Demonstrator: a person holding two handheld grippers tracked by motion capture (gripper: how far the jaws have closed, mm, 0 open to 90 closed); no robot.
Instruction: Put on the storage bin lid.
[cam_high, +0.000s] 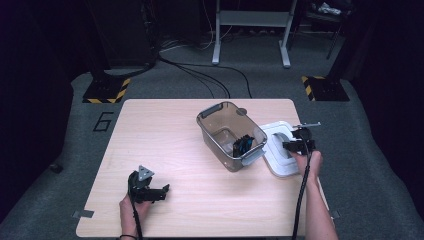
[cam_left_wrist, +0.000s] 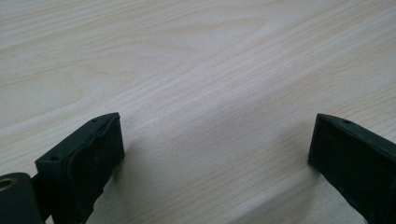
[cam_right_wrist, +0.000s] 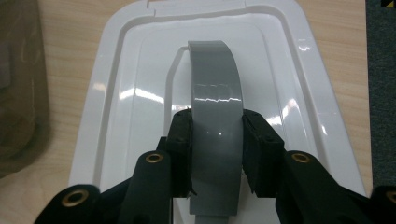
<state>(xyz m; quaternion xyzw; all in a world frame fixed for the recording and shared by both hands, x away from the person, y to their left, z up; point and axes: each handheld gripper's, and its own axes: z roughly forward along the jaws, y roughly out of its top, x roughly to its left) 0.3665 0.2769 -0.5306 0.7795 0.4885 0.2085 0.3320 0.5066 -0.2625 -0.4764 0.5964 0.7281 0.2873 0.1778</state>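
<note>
right gripper (cam_right_wrist: 217, 154) clamped across the grey handle (cam_right_wrist: 212, 107) of the white lid (cam_high: 276, 150), right-centre of high view; handle's long axis runs up the frame; bin (cam_high: 231, 135) just left, probably touching the lid; left gripper (cam_left_wrist: 215, 154) wide open, empty, lower left.

Table (cam_high: 165, 150): pale wood with a fine streaked grain. Storage bin (cam_high: 227, 145): smoky translucent grey-brown with grey latches, holding a black item with blue (cam_high: 242, 145). Lid (cam_right_wrist: 116, 70): glossy white; its handle (cam_right_wrist: 215, 116) mid grey. Both grippers, left (cam_high: 162, 190) and right (cam_right_wrist: 215, 154): black, brass-coloured rivets on the right. Floor (cam_high: 380, 165): grey carpet. Floor plates (cam_high: 106, 90): black with yellow-and-black hazard stripes.
</note>
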